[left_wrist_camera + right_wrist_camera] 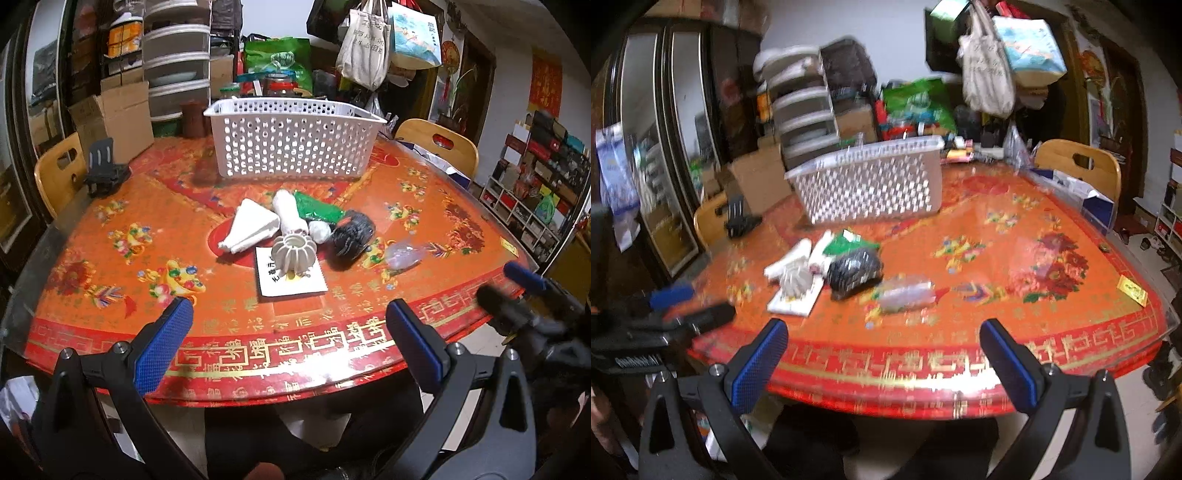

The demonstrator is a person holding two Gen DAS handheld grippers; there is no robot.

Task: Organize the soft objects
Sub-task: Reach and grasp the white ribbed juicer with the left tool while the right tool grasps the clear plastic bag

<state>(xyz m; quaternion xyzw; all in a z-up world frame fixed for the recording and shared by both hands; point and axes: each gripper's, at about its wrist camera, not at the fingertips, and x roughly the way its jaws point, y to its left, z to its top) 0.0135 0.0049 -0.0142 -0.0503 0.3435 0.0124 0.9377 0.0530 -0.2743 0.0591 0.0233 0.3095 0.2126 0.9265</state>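
A pile of soft objects lies mid-table: a folded white cloth (253, 225), a white roll (290, 212), a green bag (319, 210), a black bundle (352, 236), a clear plastic bag (402, 254) and a white ribbed piece (294, 253) on a white card (291, 280). A white perforated basket (291, 138) stands behind them. My left gripper (288, 332) is open and empty at the table's near edge. My right gripper (882, 350) is open and empty, also at the near edge; its view is blurred, showing the pile (853, 271) and basket (868, 181).
The red patterned table (147, 280) has a black phone stand (105, 173) at the far left. Wooden chairs (439, 144) stand at both far sides. Cardboard boxes (118, 118), drawers and hanging bags crowd the back. A blue-white box (1086, 199) lies at the right edge.
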